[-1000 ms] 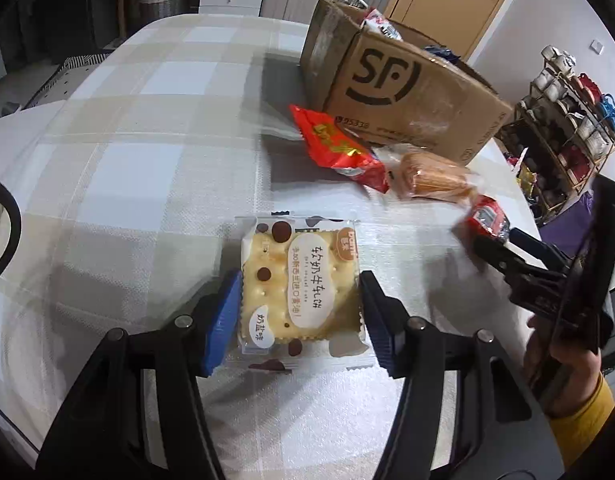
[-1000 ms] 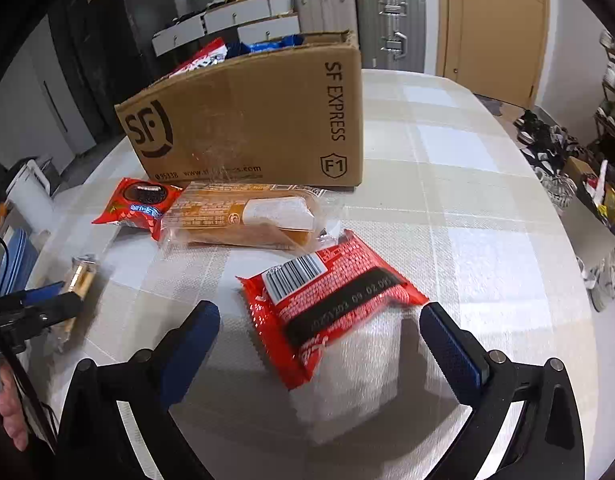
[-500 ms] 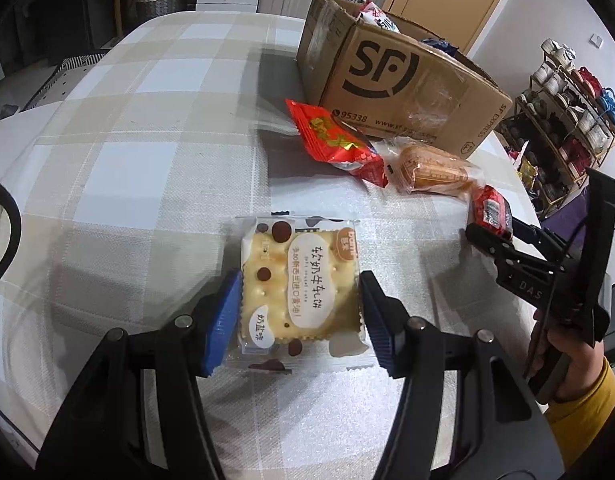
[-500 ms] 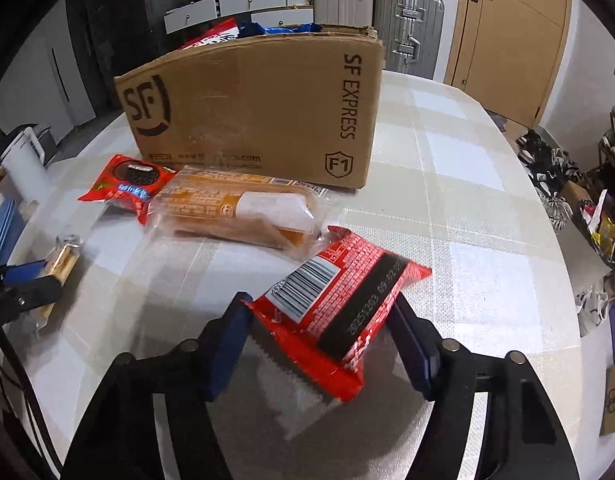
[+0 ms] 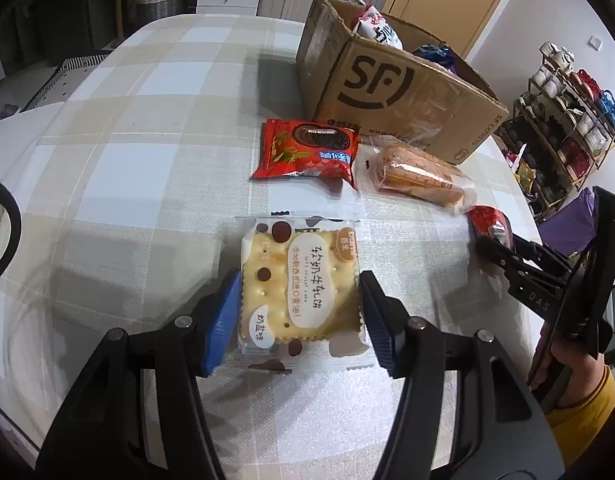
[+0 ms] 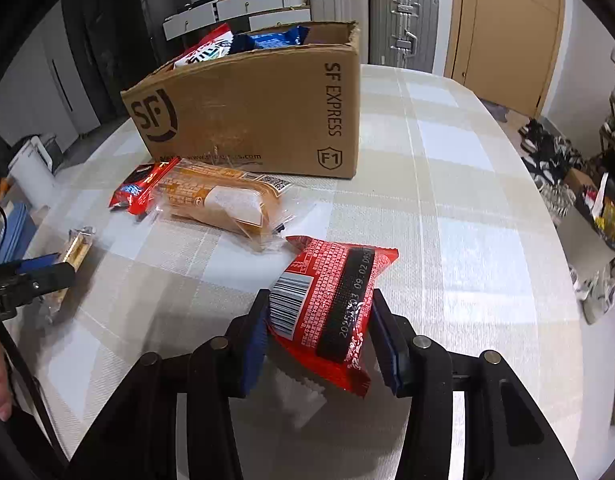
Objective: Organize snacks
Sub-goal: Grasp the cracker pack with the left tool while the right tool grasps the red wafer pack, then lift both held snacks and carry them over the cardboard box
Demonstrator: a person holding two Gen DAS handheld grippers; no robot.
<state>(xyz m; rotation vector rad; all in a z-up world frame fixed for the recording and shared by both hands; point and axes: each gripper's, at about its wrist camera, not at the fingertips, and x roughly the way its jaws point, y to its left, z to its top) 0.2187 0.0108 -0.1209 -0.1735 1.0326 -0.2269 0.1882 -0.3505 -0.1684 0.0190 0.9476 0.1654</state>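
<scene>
My left tongs are clamped on the cracker packet, one blue pad against each side of it. The packet lies flat on the checked table, near to me, with its printed side up.

My right tongs are closing, and the red snack packet is between the pads. Both pads already touch its sides and the wrapper stands tilted, with the barcode side up and its far end raised from the table.

Beyond the cracker packet, a red cookie packet lies flat on the table. To the right of it lies a long bread in a clear wrapper, and the two touch at their edges. Just behind both stands the open cardboard box, with some snack bags showing over its rim. In the right wrist view the bread lies between the box and the red snack packet, near to this one but apart from it.
</scene>
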